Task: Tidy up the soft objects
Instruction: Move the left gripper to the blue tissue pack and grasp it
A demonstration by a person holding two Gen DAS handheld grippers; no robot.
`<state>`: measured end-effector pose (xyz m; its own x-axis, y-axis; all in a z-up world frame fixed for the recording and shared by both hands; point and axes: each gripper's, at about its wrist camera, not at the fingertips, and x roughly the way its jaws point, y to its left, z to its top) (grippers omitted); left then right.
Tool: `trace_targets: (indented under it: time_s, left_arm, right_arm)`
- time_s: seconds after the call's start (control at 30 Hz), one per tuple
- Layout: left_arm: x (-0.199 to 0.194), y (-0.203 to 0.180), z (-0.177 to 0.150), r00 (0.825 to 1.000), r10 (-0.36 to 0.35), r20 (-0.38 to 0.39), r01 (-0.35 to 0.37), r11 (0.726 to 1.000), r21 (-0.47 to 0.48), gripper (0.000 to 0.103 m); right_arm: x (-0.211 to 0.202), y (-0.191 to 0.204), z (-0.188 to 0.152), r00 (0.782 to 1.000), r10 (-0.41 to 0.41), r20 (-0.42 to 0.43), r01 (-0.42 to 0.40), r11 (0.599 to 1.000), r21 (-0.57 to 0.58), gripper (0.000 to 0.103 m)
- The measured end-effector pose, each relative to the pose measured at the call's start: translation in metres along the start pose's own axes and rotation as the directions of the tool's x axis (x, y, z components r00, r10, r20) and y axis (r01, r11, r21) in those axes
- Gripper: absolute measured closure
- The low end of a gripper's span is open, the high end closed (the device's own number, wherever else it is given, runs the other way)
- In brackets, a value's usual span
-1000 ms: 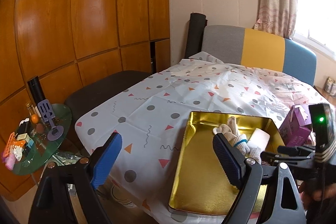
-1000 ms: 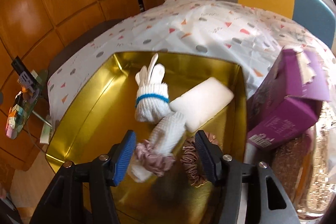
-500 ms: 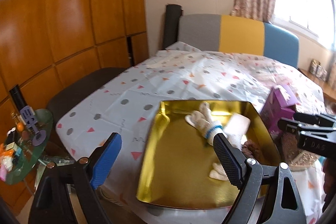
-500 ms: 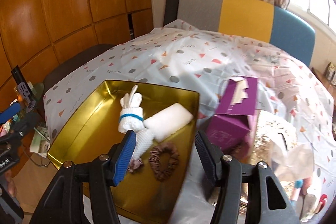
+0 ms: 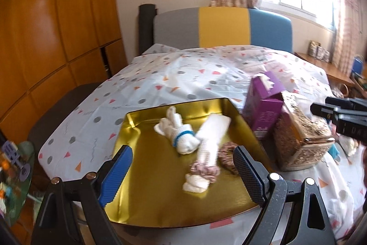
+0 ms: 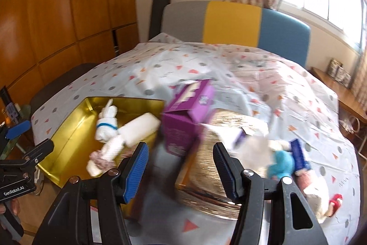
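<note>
Above the gold tray (image 6: 68, 130), the empty right claw (image 6: 181, 167) has risen and drawn back.

A gold tray (image 5: 146, 178) holds a white glove with a blue cuff band (image 5: 181, 136), a white pad (image 5: 214, 128), a white roll ringed by a pink scrunchie (image 5: 204, 170), and a brown scrunchie (image 5: 227, 154). Blurred, perhaps plush, soft toys (image 6: 283, 161) lie on the sheet.

Left gripper (image 5: 182, 173): black frame, silver screws behind blue ribbed pads. Right gripper (image 6: 180, 170) alike; the left's side reads "GenRobot.AI".
</note>
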<state>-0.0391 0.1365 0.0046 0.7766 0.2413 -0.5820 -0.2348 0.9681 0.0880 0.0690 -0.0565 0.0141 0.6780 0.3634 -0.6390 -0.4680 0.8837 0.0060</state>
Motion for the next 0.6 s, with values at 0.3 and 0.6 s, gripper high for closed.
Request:
trace_targets:
  time_s: [0.3,0.6]
  left_arm:
    - [-0.005,-0.038,0.008,0.996,-0.083,0.011,0.082,0.993,0.091,0.013]
    - [-0.02,-0.086,0.026,0.976,-0.213,0.042,0.203,0.962,0.181,0.013]
  right_arm:
    - [-0.028,-0.093,-0.015,0.985,-0.173,-0.001,0.172,0.975,0.142,0.044]
    - [-0.033,-0.214,-0.062,0.916,-0.385,-0.113,0.398,0.833,0.384,0.044]
